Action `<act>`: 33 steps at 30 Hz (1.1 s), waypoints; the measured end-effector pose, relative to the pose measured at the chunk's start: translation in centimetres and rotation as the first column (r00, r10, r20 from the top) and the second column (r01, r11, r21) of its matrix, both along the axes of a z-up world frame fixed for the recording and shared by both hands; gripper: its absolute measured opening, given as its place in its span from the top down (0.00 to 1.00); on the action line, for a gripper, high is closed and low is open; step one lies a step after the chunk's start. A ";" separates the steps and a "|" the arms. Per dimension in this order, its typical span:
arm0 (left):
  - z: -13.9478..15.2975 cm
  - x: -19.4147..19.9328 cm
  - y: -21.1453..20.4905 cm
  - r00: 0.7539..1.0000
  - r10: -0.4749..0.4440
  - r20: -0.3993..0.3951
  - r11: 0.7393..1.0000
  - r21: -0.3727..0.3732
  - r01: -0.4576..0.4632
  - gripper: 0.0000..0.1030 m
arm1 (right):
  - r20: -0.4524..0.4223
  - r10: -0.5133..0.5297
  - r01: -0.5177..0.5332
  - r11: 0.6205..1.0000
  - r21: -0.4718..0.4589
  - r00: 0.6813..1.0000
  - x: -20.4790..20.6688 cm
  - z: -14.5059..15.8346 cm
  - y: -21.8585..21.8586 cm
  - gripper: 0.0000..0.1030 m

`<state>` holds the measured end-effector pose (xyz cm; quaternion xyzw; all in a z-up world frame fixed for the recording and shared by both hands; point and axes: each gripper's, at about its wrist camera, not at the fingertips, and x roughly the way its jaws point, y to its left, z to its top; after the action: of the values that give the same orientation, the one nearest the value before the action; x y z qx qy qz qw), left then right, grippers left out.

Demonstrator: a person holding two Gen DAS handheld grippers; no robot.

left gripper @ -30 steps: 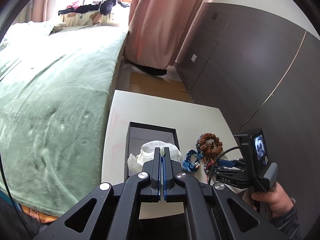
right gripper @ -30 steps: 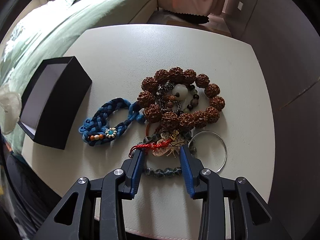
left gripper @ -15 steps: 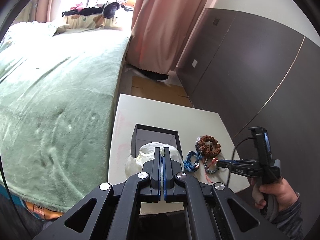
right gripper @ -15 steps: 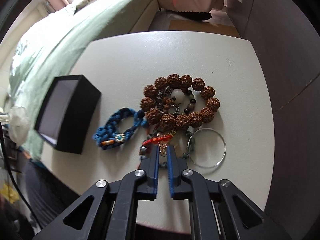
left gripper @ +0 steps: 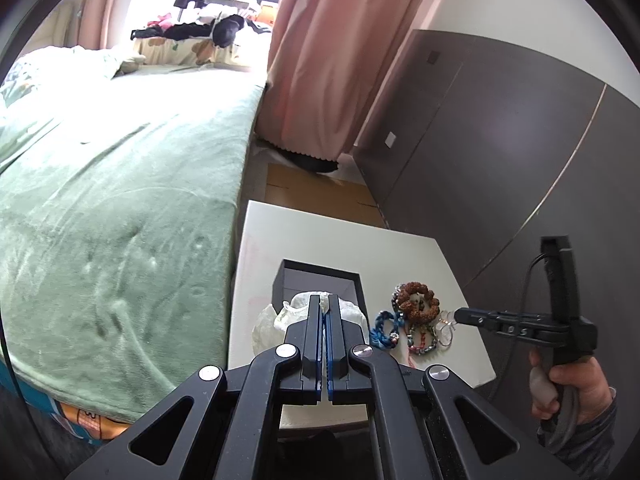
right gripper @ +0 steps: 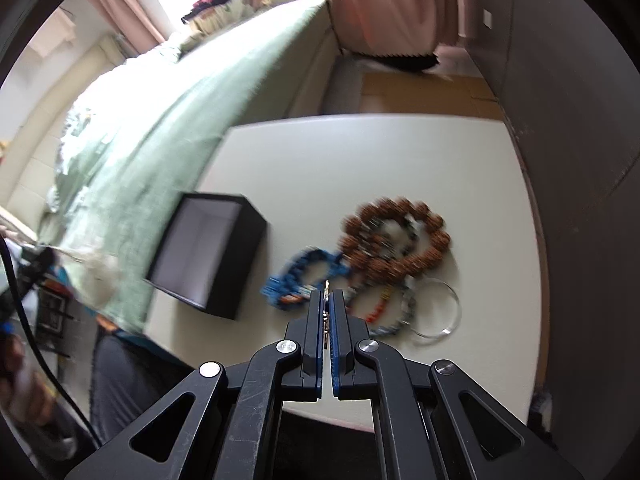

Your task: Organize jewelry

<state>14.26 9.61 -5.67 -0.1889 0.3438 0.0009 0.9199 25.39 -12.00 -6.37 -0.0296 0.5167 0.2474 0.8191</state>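
A pile of jewelry lies on the white table [right gripper: 360, 168]: a brown bead bracelet [right gripper: 396, 240], a blue braided bracelet [right gripper: 308, 276], a silver bangle [right gripper: 440, 308] and a red-and-dark beaded string [right gripper: 380, 312]. My right gripper [right gripper: 327, 296] is shut on a small gold pendant, lifted above the pile. An open black box [right gripper: 208, 256] stands left of the pile. My left gripper [left gripper: 324, 302] is shut on a white pouch [left gripper: 272, 324], held over the black box [left gripper: 320, 284]. The jewelry pile also shows in the left wrist view [left gripper: 416, 304].
A bed with a green blanket [left gripper: 100, 208] runs along the table's left side. A dark grey wardrobe [left gripper: 500, 152] stands to the right. A pink curtain [left gripper: 332, 60] hangs behind.
My right gripper closed on the gold pendant and has lifted away from the pile. My left gripper has risen with the white pouch still in it.
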 end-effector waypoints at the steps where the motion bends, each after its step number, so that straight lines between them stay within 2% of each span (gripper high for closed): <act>1: 0.0 -0.1 0.3 1.000 0.005 0.001 1.000 0.000 -0.005 1.00 | 0.008 0.012 -0.012 1.000 0.012 1.000 -0.2 0.6 0.7 0.96; 7: 0.1 -0.2 1.5 1.000 0.024 0.000 1.000 0.002 -0.024 1.00 | 0.020 0.091 -0.093 0.992 0.083 0.996 -0.6 2.2 5.2 0.96; 16: -0.4 0.2 2.6 0.999 0.031 -0.015 1.000 -0.001 -0.031 1.00 | -0.015 0.151 -0.147 0.975 0.164 0.988 -0.2 0.8 10.6 0.96; 17: -0.5 0.4 2.5 0.999 0.026 -0.020 1.000 -0.001 -0.026 1.00 | -0.021 0.156 -0.150 0.974 0.172 0.988 -0.1 0.5 10.7 0.93; 18: -0.4 0.5 2.5 1.000 0.023 -0.022 1.000 0.000 -0.023 1.00 | -0.035 0.151 -0.143 0.975 0.170 0.988 0.1 0.3 10.9 0.76; 19: -0.5 0.7 2.4 1.000 0.018 -0.024 1.000 0.002 -0.018 1.00 | -0.044 0.136 -0.127 0.978 0.163 0.990 0.1 0.1 10.8 0.64; 20: -0.5 0.8 2.2 1.000 0.013 -0.024 1.000 0.004 -0.013 1.00 | -0.041 0.107 -0.100 0.983 0.153 0.993 0.1 0.0 10.5 0.46; 21: -0.5 1.0 2.1 1.000 0.008 -0.025 1.000 0.005 -0.008 1.00 | -0.027 0.082 -0.077 0.985 0.153 0.996 0.0 0.1 10.0 0.41; 26: -1.1 2.2 1.0 0.999 -0.020 -0.040 1.000 0.008 0.020 1.00 | -0.010 0.029 -0.027 0.987 0.159 1.000 -0.8 0.6 7.3 0.40; 29: -1.4 3.1 0.0 0.998 -0.041 -0.049 0.999 0.016 0.042 1.00 | 0.007 -0.013 0.012 0.987 0.163 1.000 -1.7 1.0 5.1 0.34; 33: -1.9 4.4 -1.6 0.996 -0.068 -0.063 0.997 0.025 0.070 1.00 | 0.009 -0.076 0.073 0.980 0.186 0.997 -2.7 0.9 2.2 0.31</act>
<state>18.62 8.03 -7.59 -0.1641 0.3784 -0.0204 0.9108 22.65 -9.82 -5.45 0.0643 0.4854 0.2633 0.8312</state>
